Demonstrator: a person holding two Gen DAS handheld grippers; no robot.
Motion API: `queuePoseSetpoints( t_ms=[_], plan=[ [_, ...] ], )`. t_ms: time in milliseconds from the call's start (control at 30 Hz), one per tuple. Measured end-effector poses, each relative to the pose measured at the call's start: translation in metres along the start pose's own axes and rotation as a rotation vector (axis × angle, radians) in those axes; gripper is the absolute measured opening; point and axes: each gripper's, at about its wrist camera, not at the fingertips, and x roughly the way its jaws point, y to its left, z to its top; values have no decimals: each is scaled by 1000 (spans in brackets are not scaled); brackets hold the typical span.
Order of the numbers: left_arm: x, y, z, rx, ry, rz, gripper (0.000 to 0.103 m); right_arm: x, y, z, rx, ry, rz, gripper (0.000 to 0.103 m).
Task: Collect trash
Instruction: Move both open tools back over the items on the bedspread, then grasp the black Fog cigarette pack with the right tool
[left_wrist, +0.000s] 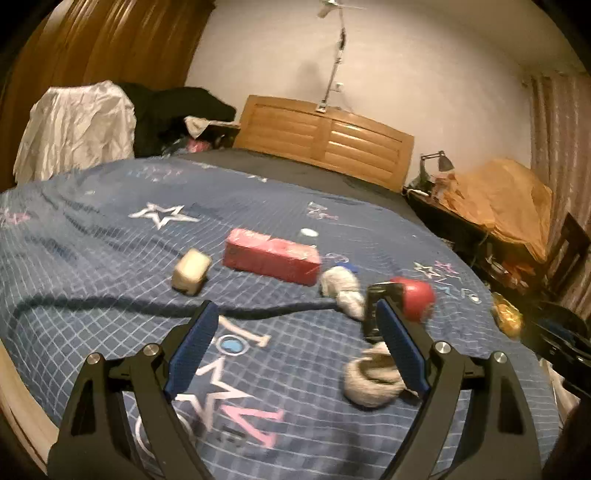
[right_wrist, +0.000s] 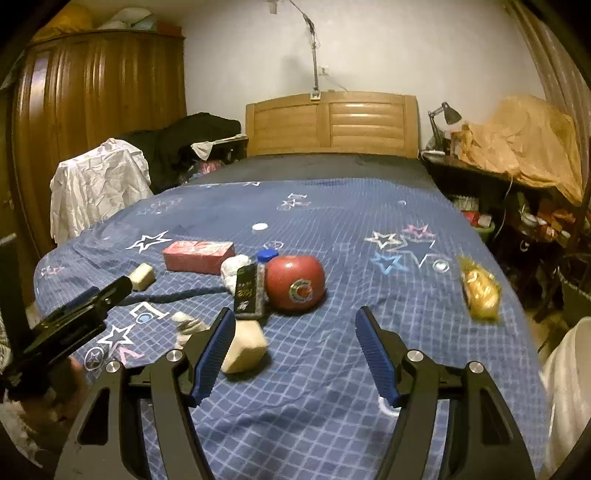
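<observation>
Trash lies on a blue checked bedspread (right_wrist: 369, 295). A red box (right_wrist: 198, 256) (left_wrist: 271, 260), a red round container (right_wrist: 295, 282) (left_wrist: 415, 297), a black packet (right_wrist: 248, 291) (left_wrist: 376, 310), crumpled white tissue (left_wrist: 341, 286) (right_wrist: 232, 269), two beige blocks (left_wrist: 190, 271) (right_wrist: 245, 345) and a yellow wrapper (right_wrist: 480, 291) (left_wrist: 508, 314) are spread out. My left gripper (left_wrist: 295, 325) is open and empty above the bedspread, short of the box. My right gripper (right_wrist: 295, 325) is open and empty, just short of the red container. The left gripper also shows in the right wrist view (right_wrist: 81, 310).
A wooden headboard (right_wrist: 332, 125) stands at the far end. A cluttered desk with a lamp (right_wrist: 447, 114) is on the right. A chair draped in white cloth (right_wrist: 96, 184) and a wooden wardrobe (right_wrist: 99, 96) are on the left. A white cap (right_wrist: 259, 226) lies farther up the bed.
</observation>
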Motion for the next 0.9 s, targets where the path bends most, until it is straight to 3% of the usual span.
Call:
queuePoseSetpoints(
  t_ms=[200, 467, 767, 900],
  plan=[
    [28, 25, -12, -59, 83, -23, 83, 12, 1, -12, 14, 37, -19, 69],
    [44, 50, -16, -196, 159, -85, 83, 44, 3, 5, 30, 72, 25, 69],
    [42, 66, -22, -274, 130, -87, 83, 111, 16, 27, 52, 228, 143, 67],
    [42, 66, -22, -273, 127, -94, 83, 158, 17, 29, 83, 379, 137, 66]
  ],
)
